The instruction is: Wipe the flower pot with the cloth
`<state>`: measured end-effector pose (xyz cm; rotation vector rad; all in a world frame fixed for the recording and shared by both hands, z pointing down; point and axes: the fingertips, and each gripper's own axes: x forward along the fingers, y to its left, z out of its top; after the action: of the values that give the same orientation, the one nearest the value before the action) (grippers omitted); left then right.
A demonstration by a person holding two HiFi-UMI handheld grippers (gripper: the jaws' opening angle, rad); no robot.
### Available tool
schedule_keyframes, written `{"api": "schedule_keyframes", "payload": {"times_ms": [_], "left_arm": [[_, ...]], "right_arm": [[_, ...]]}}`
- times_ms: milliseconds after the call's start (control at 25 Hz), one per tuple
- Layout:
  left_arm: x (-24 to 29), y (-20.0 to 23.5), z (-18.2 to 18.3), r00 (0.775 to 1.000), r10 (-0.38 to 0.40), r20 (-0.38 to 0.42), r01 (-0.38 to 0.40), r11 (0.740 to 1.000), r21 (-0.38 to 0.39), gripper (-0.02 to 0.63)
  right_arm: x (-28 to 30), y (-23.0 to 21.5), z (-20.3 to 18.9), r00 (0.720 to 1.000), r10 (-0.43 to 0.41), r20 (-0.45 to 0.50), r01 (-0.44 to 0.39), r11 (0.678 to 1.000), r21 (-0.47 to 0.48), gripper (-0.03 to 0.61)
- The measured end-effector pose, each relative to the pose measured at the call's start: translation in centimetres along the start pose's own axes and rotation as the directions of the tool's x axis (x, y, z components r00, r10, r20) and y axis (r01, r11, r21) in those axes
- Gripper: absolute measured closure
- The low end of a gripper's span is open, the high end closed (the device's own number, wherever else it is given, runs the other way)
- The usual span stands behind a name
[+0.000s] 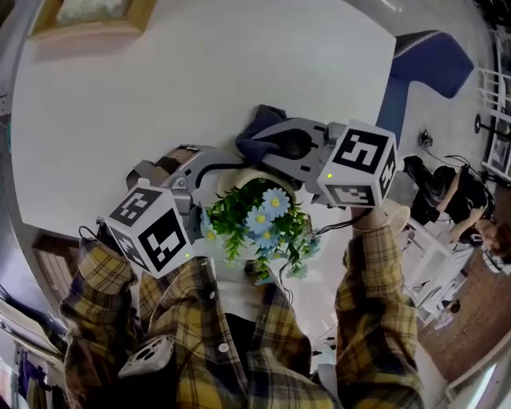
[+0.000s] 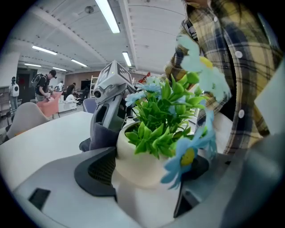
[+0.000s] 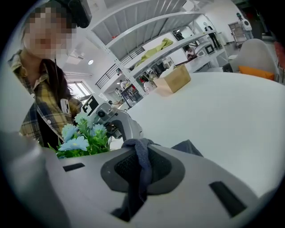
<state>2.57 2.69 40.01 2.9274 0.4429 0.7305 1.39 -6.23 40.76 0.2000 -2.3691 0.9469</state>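
A cream flower pot [image 2: 140, 167] with green leaves and pale blue flowers [image 1: 263, 216] is clamped between the jaws of my left gripper [image 2: 147, 178], held up over the white table [image 1: 160, 96]. Only the pot's rim [image 1: 239, 177] shows in the head view. My right gripper [image 3: 138, 178] is shut on a dark blue-grey cloth [image 3: 141, 169], whose bunched end [image 1: 259, 132] hangs beyond the jaws. The cloth [image 2: 103, 136] lies against the far side of the pot. In the right gripper view the plant [image 3: 82, 140] sits just left of the jaws.
A wooden picture frame [image 1: 88, 17] lies at the table's far left corner. A blue chair [image 1: 423, 68] stands past the table's right edge. A person [image 1: 459, 200] sits at the right. My plaid sleeves [image 1: 375, 319] fill the lower head view.
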Motion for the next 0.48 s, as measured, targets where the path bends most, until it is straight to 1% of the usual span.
{"api": "schedule_keyframes", "payload": {"times_ms": [160, 280, 360, 400, 480], "left_arm": [[0.2, 0.2, 0.9, 1.000, 0.024, -0.002, -0.024, 1.000, -0.019, 0.213], [0.1, 0.5, 1.7, 0.995, 0.099, 0.012, -0.098, 0.992, -0.084, 0.212], [-0.3, 0.7, 1.2, 0.984, 0.177, 0.032, -0.170, 0.971, -0.166, 0.212], [-0.5, 0.7, 0.7, 0.975, 0.218, 0.038, -0.205, 0.955, -0.213, 0.213], [-0.9, 0.7, -0.3, 0.954, 0.297, 0.035, -0.273, 0.914, -0.301, 0.213]], "right_arm": [[-1.2, -0.1, 0.3, 1.000, -0.022, 0.021, 0.022, 1.000, 0.011, 0.565], [-2.7, -0.2, 0.4, 0.997, -0.057, 0.047, 0.056, 0.998, 0.016, 0.565], [-3.1, -0.5, 0.2, 0.995, -0.078, 0.058, 0.077, 0.997, 0.018, 0.565], [-3.0, -0.8, 0.1, 0.994, -0.086, 0.062, 0.085, 0.996, 0.021, 0.565], [-3.0, -1.3, -0.1, 0.992, -0.099, 0.073, 0.097, 0.995, 0.028, 0.565]]}}
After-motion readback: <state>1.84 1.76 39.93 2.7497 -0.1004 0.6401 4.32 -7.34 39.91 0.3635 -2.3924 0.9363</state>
